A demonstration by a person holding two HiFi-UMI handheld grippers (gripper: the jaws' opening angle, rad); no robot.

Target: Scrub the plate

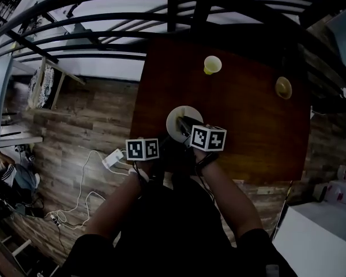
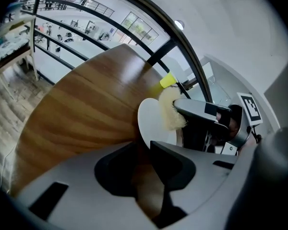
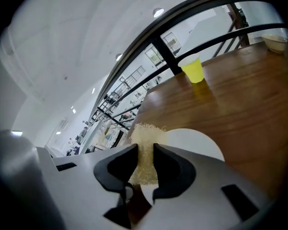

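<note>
A white plate (image 1: 177, 120) is held up over the near part of the brown table (image 1: 248, 114). My left gripper (image 2: 145, 150) is shut on the plate's (image 2: 152, 123) near rim. A pale yellow scrub sponge (image 3: 145, 150) is clamped in my right gripper (image 3: 145, 164), which is shut on it. The sponge (image 2: 170, 110) rests against the plate's (image 3: 194, 139) face at its right side. In the head view the right gripper (image 1: 190, 128) lies over the plate, the left gripper (image 1: 161, 149) just below it.
A yellow cup (image 1: 212, 64) stands at the far side of the table, also in the right gripper view as the cup (image 3: 193, 70). A small bowl (image 1: 283, 87) sits at the far right. A dark railing (image 1: 104, 22) runs beyond the table. Cables and a white box (image 1: 112, 158) lie on the floor, left.
</note>
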